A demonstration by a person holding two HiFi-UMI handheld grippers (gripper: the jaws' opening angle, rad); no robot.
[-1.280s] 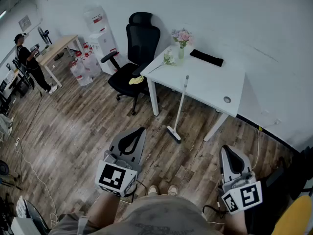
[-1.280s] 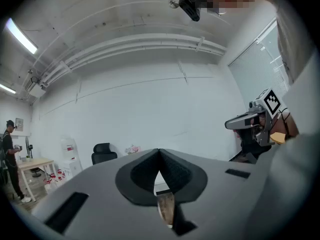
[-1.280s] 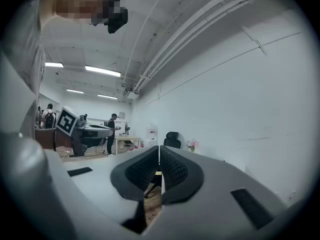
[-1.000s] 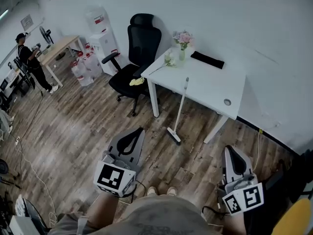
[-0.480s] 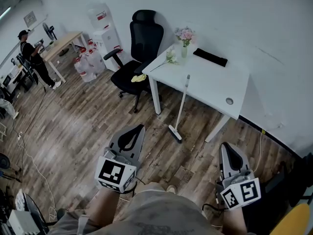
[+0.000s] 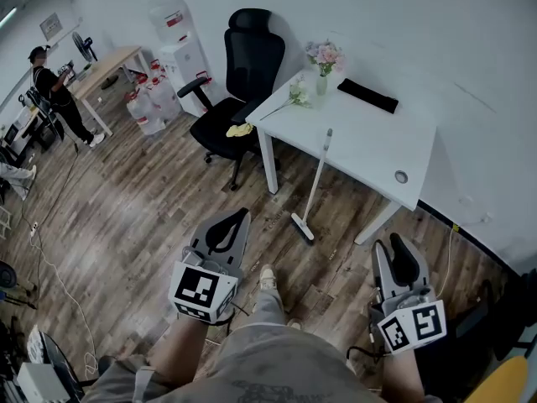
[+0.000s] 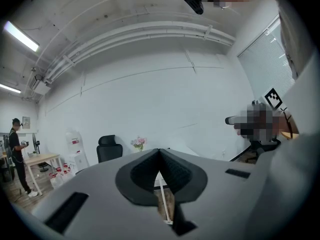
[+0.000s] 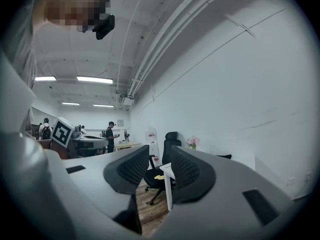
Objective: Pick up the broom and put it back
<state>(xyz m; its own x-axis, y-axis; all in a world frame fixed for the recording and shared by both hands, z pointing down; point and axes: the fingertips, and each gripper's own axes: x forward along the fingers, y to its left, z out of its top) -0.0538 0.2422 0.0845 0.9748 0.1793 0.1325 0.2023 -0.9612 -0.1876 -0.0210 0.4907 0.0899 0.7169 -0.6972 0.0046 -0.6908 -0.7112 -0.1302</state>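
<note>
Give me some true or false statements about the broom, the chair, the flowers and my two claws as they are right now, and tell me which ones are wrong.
1. The broom leans against the white table, its head on the floor. True.
2. The right claw is clamped on the broom handle. False: its jaws stand apart, having just been opening, with nothing between them, and the broom is well ahead of it.
3. A yellow thing lies on the seat of the black chair. True.
4. The left claw has its jaws wide apart. False: they are together and hold nothing.
5. The flowers stand on the floor. False: they stand on the table.
</note>
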